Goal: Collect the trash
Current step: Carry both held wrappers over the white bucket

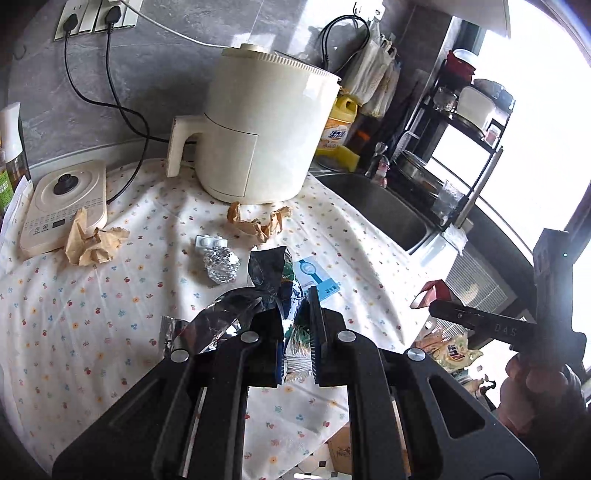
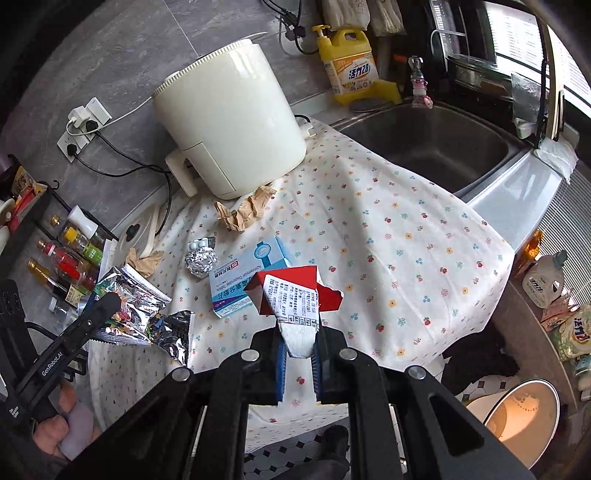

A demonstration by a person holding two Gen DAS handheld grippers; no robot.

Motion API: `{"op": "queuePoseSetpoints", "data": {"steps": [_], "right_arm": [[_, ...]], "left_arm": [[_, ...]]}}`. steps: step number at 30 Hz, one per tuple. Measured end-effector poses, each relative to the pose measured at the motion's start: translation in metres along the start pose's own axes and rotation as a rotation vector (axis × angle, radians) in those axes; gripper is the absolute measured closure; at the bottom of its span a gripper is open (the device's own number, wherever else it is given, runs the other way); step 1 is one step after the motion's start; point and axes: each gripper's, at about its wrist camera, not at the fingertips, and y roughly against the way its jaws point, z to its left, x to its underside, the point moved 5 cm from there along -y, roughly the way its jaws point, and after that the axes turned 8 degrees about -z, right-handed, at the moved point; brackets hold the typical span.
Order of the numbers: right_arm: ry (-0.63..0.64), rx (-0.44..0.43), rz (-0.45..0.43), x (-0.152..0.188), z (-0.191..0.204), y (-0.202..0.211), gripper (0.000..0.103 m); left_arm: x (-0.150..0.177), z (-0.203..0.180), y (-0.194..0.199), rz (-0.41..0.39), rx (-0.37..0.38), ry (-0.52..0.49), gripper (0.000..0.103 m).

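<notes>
Left claw (image 1: 295, 328) is nearly closed, pinching a crinkled silver foil snack wrapper (image 1: 236, 317) w/ dark printed outside; the wrapper is lifted off the desk and flares out past the pads toward the left. Right claw (image 2: 299, 343) is likewise squeezed tight, on a torn red-and-white paper carton (image 2: 295, 295) w/ small black print, held above the cloth. A hand (image 2: 62, 424) grips the left claw's handle at the lower left of the right wrist view.

Containers: a steel sink (image 2: 443, 147) at the desk's right end, basin looks bare as far as I can tell. A cream round bin (image 2: 517, 413) sits on the floor at the lower right; can't make out its contents.

Trash on the desk: a crumpled ball of silver foil (image 1: 221, 267), a small white pill blister (image 1: 210, 242) just behind it, a blue-and-white medicine box (image 2: 247, 280) near the foil ball, crumpled brown paper (image 1: 258, 225) at the foot of a cream air fryer (image 1: 262, 125), and another brown paper wad (image 1: 92, 240) touching a cream flat kettle base (image 1: 62, 206).

Desk is covered w/ a white floral-dotted cloth (image 2: 406, 240). Yellow dish-soap bottle (image 2: 349, 66) stands by the sink, grey tiled wall behind w/ sockets (image 1: 92, 16) and black cords. Sauce bottles (image 2: 66, 258) cluster at far left.
</notes>
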Motion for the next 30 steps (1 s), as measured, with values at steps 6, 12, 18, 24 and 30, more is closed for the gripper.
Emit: {"op": "queuePoseSetpoints", "data": {"steps": [6,12,18,24,30], "right_arm": [[-0.094,0.094,-0.033,0.015,-0.077,0.041,0.091],[-0.18,0.179,-0.057,0.035,-0.148,0.083,0.091],[-0.252,0.253,-0.073,0.056,-0.21,0.12,0.091],[-0.315,0.315,-0.062,0.087,-0.265,0.152,0.091],[-0.342,0.361,-0.042,0.115,-0.305,0.173,0.051]], "left_arm": [[0.015,-0.074,-0.025,0.055,0.098,-0.071,0.092],[0.037,-0.148,-0.046,0.11,0.194,-0.135,0.092],[0.062,-0.216,-0.061,0.158,0.274,-0.186,0.092],[0.088,-0.274,-0.071,0.2,0.336,-0.224,0.092],[0.116,-0.319,-0.076,0.231,0.374,-0.242,0.092]]}}
